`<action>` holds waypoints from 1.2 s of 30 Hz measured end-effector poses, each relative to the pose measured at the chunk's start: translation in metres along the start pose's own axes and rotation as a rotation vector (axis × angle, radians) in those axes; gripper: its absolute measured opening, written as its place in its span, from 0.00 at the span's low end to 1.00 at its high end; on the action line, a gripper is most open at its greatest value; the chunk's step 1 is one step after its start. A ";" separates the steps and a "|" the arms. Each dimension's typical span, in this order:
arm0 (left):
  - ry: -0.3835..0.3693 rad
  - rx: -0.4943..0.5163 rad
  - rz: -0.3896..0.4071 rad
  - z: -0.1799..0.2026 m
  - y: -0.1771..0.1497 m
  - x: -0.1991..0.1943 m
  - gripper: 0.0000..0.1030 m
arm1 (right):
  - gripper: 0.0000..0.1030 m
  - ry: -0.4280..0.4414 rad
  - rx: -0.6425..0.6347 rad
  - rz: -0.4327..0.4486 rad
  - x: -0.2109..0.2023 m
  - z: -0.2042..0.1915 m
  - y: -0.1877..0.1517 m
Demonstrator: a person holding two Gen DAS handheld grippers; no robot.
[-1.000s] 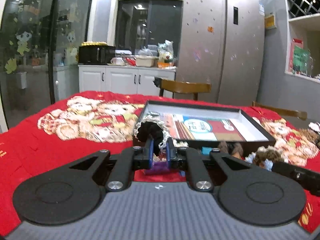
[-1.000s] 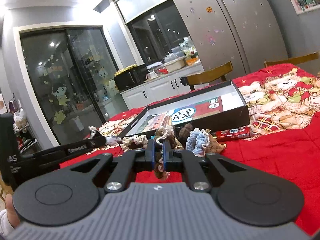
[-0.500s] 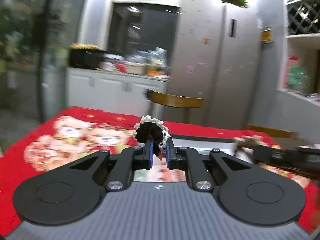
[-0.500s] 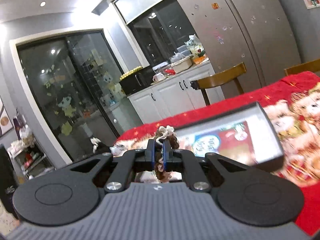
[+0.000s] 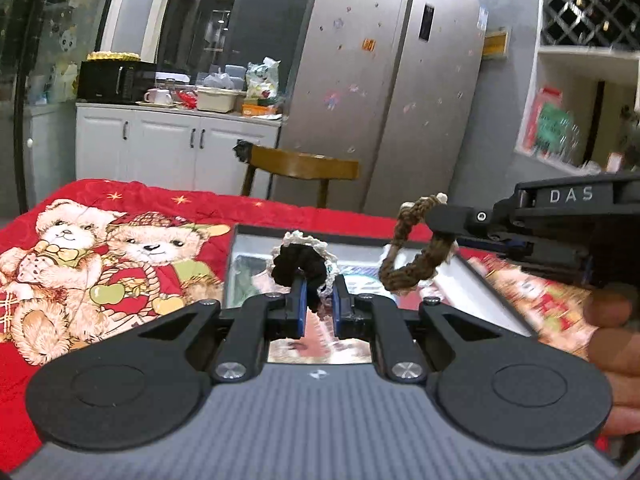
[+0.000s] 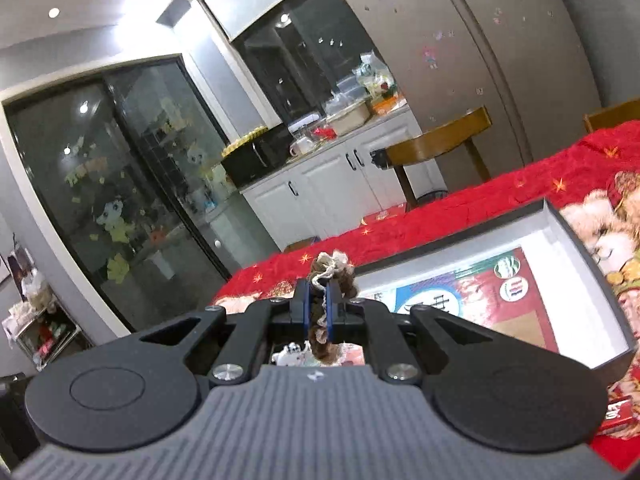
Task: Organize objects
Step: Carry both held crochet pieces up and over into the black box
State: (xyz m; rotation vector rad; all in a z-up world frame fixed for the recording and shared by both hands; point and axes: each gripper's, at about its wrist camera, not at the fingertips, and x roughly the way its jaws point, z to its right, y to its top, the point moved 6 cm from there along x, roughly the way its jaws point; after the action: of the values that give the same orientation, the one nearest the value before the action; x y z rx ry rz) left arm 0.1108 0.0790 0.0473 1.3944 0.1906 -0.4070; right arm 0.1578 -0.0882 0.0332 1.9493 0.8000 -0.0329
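Note:
My left gripper [image 5: 319, 304] holds a black scrunchie with white lace trim [image 5: 301, 261] over the near left part of the open box [image 5: 236, 264]. Its jaws stand a little apart around the scrunchie. My right gripper [image 6: 318, 312] is shut on a brown crocheted scrunchie [image 6: 332, 276] and holds it above the box [image 6: 576, 240]. In the left wrist view the right gripper [image 5: 448, 220] reaches in from the right with the brown scrunchie [image 5: 412, 256] hanging from it over the box.
The box lies on a red bear-print cloth [image 5: 120, 248] on the table. A wooden chair [image 5: 300, 168] stands behind the table. A fridge [image 5: 400, 80] and white cabinets [image 5: 172, 144] are farther back. A red packet [image 6: 618, 416] lies beside the box.
Both grippers have lifted their scrunchies off the table and moved forward over the box. The right gripper has come in beside the left one.

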 end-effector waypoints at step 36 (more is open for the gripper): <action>0.068 -0.037 -0.053 -0.013 -0.042 0.042 0.14 | 0.10 -0.071 -0.029 -0.162 0.032 0.024 -0.051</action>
State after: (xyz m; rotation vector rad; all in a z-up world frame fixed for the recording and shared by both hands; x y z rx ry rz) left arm 0.1338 0.0793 -0.0087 1.3698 0.2899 -0.3979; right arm 0.1619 -0.0761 -0.0303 1.8416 0.9042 -0.1857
